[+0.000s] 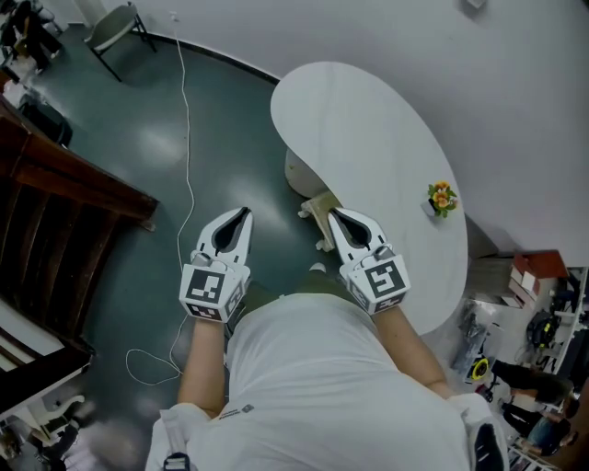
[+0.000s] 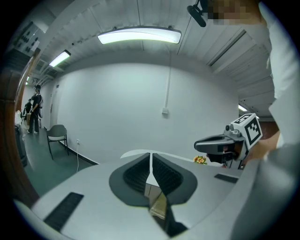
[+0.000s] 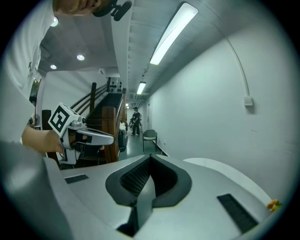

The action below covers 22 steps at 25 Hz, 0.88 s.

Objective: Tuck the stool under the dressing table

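Observation:
The white curved dressing table (image 1: 368, 138) stands against the wall. The stool (image 1: 318, 219) shows only as pale legs and a rounded part poking out from under the table's near edge. My left gripper (image 1: 242, 214) is shut and empty over the dark floor, left of the stool. Also shut and empty, my right gripper (image 1: 337, 215) hovers right at the stool's legs by the table edge. In the left gripper view the jaws (image 2: 151, 155) meet in front of the table's rim (image 2: 133, 153). The right gripper view has its jaws (image 3: 150, 157) closed with the tabletop (image 3: 220, 171) beyond.
A small pot of flowers (image 1: 442, 197) sits on the table's right part. A dark wooden staircase (image 1: 55, 202) fills the left. A white cable (image 1: 189, 166) trails over the floor, and a grey chair (image 1: 115, 28) stands far back. Cluttered shelves (image 1: 538, 313) are at the right.

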Motion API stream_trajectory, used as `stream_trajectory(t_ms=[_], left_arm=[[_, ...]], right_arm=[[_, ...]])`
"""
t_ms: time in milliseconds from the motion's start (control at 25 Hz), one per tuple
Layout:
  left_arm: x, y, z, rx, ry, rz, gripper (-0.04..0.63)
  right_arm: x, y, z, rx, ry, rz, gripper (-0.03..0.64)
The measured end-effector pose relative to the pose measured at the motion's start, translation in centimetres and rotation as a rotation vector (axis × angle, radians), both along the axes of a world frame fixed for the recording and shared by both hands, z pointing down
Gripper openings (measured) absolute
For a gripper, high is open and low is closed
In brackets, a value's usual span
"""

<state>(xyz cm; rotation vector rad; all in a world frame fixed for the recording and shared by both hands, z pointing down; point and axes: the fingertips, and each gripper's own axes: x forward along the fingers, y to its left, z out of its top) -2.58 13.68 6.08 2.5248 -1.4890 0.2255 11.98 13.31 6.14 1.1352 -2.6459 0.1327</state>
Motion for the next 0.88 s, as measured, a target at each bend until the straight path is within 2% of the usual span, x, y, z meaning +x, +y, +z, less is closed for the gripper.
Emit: stream_trajectory(t_ms=[120,520,880], left_arm=[[-0.6,0.3,0.2,-0.004,0.0,-0.007,0.003],[-1.3,1.2,1.1,-0.024,-0.015,-0.012,0.003],[-3.2,1.8,1.2,-0.022,0.013,-0.039,0.003]], right_arm=[[-0.2,0.1,0.0,-0.013,-0.023,0.013,0.009],[-0.3,0.4,0.4,-0.019,-0.001,0.016,0.009],[-1.0,0.9,0.8,-0.024,0.006,0.017,0.009]])
